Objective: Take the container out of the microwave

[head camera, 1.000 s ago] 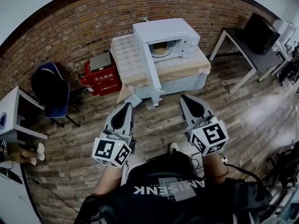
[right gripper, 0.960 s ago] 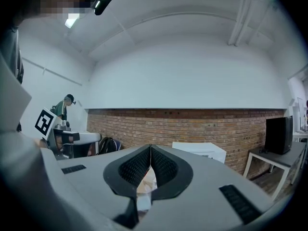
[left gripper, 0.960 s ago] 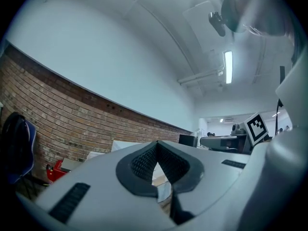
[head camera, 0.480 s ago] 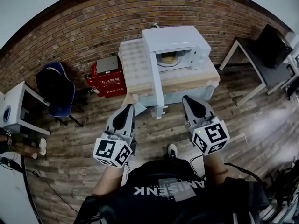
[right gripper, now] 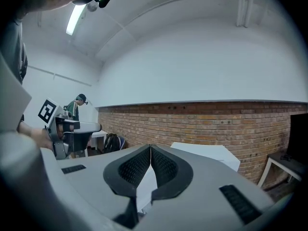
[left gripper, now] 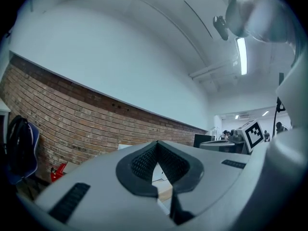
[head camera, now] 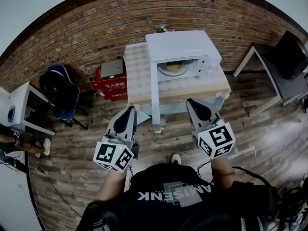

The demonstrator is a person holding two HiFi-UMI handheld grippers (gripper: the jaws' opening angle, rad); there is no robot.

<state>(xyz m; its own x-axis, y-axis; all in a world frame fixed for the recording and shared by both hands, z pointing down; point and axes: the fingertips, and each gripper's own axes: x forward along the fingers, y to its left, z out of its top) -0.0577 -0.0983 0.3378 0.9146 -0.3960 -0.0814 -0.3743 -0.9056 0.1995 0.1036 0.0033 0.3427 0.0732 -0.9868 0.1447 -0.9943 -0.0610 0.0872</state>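
A white microwave [head camera: 183, 44] stands on a wood-topped table [head camera: 202, 88] against the brick wall. Its door [head camera: 154, 97] hangs open toward me. Inside sits a pale tan container [head camera: 173, 67] on the turntable. My left gripper [head camera: 130, 109] is held level in front of the table's left part, shut and empty; its tips meet in the left gripper view [left gripper: 157, 143]. My right gripper [head camera: 197, 103] is just short of the table's front edge, below the microwave opening, also shut and empty [right gripper: 150, 147]. Neither touches the microwave.
Stacked clear plastic trays [head camera: 137, 71] fill the table left of the microwave. A red box [head camera: 109, 84] stands on the floor beside it, then a blue chair with a black bag [head camera: 57, 91] and a white table [head camera: 19, 112]. A desk [head camera: 284, 66] stands at right.
The microwave and table have drawn nearer and toward the middle of the head view. Both grippers have moved forward toward the table, still shut.
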